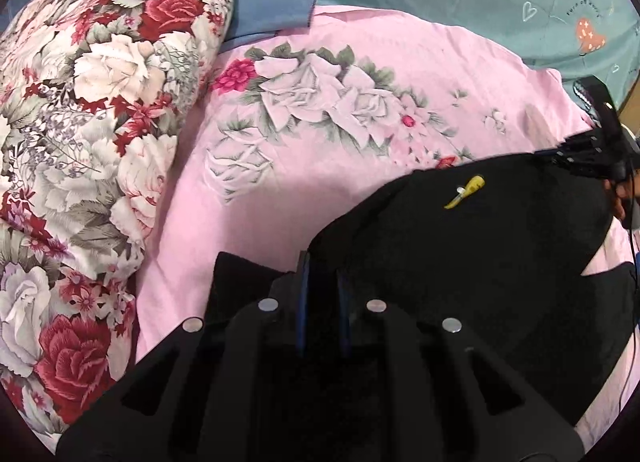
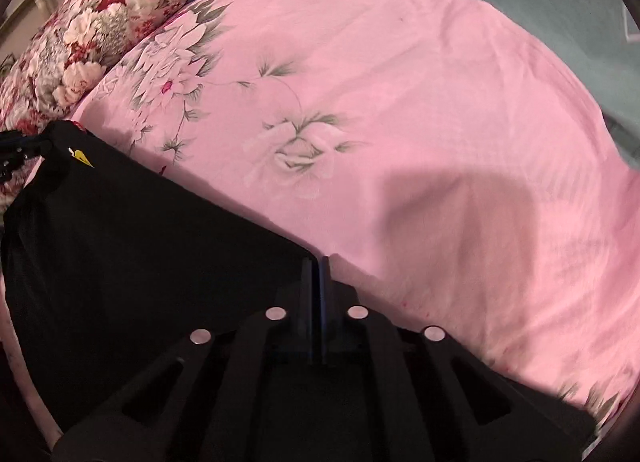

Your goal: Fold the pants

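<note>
one pants (image 1: 460, 254) (black), two hand-held grippers (image 1: 322, 262), one floral pillow (image 1: 92, 102)

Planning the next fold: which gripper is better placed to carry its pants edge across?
Probably right. The right gripper pinches the pants corner with bare sheet ahead; the left gripper, also clamped, sits close beside the quilt.

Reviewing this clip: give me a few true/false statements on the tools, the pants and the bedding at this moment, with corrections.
1. Both tools are shut on the black pants. True: left tool and right tool each pinch an edge.
2. The pants lie on a plain white sheet. False: a pink flowered sheet.
3. A small yellow tag shows on the pants. True.
4. The red-and-white floral quilt covers the pants. False: it is bunched beside them, on the left tool's side.
</note>
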{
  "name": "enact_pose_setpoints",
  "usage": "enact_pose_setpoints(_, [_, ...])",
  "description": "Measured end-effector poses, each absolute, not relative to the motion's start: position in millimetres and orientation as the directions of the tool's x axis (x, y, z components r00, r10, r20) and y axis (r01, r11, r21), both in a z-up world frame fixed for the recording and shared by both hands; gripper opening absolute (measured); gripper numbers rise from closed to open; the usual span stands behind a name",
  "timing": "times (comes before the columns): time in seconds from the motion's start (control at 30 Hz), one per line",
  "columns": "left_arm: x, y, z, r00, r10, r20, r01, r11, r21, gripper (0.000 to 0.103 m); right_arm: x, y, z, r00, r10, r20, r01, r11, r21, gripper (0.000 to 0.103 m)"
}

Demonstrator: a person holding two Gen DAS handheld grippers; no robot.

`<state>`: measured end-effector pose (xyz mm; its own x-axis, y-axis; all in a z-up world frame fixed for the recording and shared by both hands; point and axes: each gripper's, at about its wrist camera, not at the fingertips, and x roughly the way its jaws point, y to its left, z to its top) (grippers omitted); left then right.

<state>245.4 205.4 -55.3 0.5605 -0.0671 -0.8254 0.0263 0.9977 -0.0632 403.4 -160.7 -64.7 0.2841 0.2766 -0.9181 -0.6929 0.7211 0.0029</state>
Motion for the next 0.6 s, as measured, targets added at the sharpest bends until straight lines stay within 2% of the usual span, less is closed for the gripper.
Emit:
enact_pose_setpoints(0.1, [246.7,209.5,-51.0,0.569,-0.034,-0.822,-0.011,0.999,-0.048,0.005,387.1,-167.0,-55.1,0.327,0.288,-0.9,-0.678,0.735,-0.012,0.002])
enact_pose_setpoints(0.23, [234.4,207.4,-36.1,0.572,-0.039,-0.819,-0.008,0.999,-0.053,0.005,353.0,-192.9,-13.5,0.359,0.398,-0.844,-0.646,0.759,0.083,0.002])
enact_pose_setpoints(0.37, [199.7,205.3,-13.2,0.616,-0.04,-0.787,0.01,0.999,-0.043,0.005,282.3,-216.4,22.3,0.362,0.482,-0.798,-0.666,0.732,0.14,0.002])
enact_pose_setpoints(0.47, [168.3,203.5,-11.8,0.61,-0.049,-0.791,0.022,0.999,-0.045,0.005,222.9,-227.8,17.4,0.336,0.501,-0.798,-0.665,0.726,0.176,0.002])
enact_pose_setpoints(0.6, [125.9,199.7,-18.5,0.605,-0.044,-0.795,0.038,0.999,-0.027,0.005,158.0,-231.8,-19.0,0.294,0.504,-0.812,-0.643,0.733,0.222,0.002])
